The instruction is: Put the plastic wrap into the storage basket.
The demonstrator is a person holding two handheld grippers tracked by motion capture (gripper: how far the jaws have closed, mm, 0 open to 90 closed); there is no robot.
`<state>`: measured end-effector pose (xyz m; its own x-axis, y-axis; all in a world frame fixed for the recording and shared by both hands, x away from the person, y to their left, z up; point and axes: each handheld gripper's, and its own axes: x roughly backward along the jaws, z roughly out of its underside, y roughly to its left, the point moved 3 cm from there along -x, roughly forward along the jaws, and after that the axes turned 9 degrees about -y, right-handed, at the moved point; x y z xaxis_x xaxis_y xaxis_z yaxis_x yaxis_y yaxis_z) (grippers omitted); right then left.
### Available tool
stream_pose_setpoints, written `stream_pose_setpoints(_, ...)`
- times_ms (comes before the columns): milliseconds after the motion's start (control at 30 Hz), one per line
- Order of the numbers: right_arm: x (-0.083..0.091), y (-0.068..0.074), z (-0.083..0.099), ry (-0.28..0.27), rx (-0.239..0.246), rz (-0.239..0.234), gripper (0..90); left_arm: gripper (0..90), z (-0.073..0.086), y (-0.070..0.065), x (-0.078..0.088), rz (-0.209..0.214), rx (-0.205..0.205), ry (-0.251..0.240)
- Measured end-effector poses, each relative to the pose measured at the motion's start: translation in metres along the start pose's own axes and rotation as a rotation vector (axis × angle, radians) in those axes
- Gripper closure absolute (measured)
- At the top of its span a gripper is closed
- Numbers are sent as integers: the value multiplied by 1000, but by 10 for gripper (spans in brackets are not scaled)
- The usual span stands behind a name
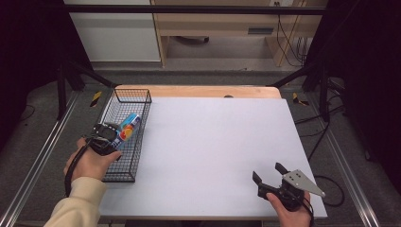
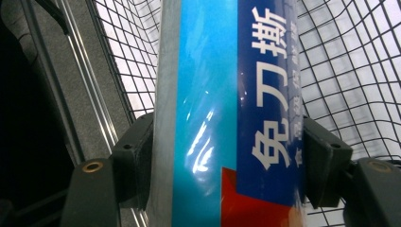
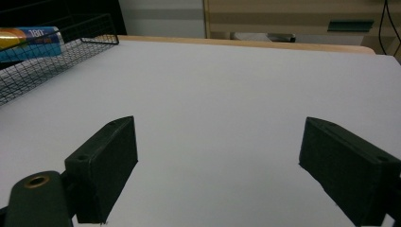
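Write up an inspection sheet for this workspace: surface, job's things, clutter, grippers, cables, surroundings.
Surface: white tabletop on a wooden table, bare apart from what is listed here.
Job's things: blue box with white printed characters, held over the black wire basket at the table's left edge.
Clutter: nothing seen.
Grippers: left gripper is shut on the blue box, pads pressing both its sides; right gripper is open, low over the near right corner, nothing between its jaws.
Cables: a black cable loops off the table's right edge; more hang by the desk behind.
Surroundings: black frame rails, grey floor, wooden desk beyond the table.
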<state>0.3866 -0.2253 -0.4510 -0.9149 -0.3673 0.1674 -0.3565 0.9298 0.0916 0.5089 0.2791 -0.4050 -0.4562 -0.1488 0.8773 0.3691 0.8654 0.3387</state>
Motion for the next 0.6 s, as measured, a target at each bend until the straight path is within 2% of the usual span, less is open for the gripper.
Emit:
stream_pose_setpoints(100, 0, 0, 0, 0, 0, 0, 124, 320, 0, 1, -1, 11, -1, 10)
stream_pose_setpoints(600, 0, 0, 0, 4, -1, -4, 124, 320, -5, 0, -6, 14, -28, 60)
